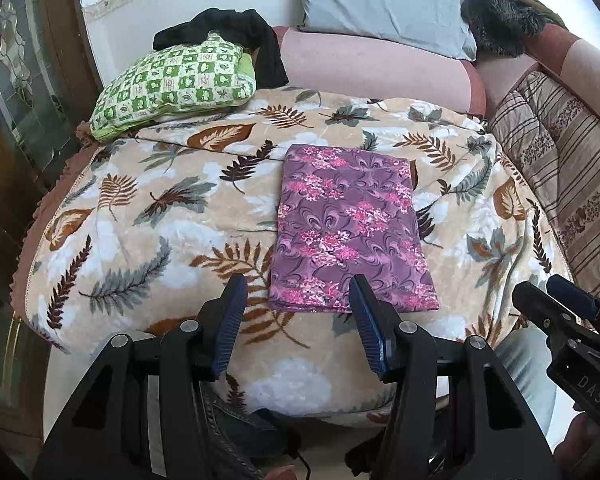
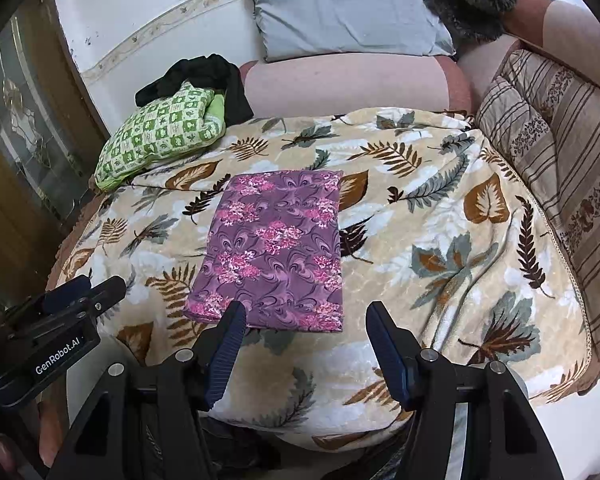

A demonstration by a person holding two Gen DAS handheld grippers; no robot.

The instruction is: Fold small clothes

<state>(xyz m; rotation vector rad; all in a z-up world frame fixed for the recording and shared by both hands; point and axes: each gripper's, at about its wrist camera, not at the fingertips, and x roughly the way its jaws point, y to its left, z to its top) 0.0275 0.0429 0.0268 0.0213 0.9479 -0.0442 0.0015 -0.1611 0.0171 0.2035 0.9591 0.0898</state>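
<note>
A purple cloth with pink flowers [image 1: 352,228] lies folded into a flat rectangle on the leaf-patterned blanket [image 1: 160,208]; the right wrist view shows the cloth [image 2: 276,248] too. My left gripper [image 1: 298,284] hovers open over the near left corner of the cloth, nothing between its blue pads. My right gripper [image 2: 306,308] hangs open over the near right corner, also holding nothing. Each gripper shows at the edge of the other's view: the right gripper [image 1: 572,312] and the left gripper [image 2: 80,292].
A green checked pillow [image 1: 172,80] with a black garment [image 1: 236,28] on it sits at the back left. A grey pillow [image 1: 384,4] and a dark furry item [image 1: 500,12] rest on the pink backrest. A striped cushion [image 1: 560,168] lines the right side. A glazed door [image 1: 24,80] stands left.
</note>
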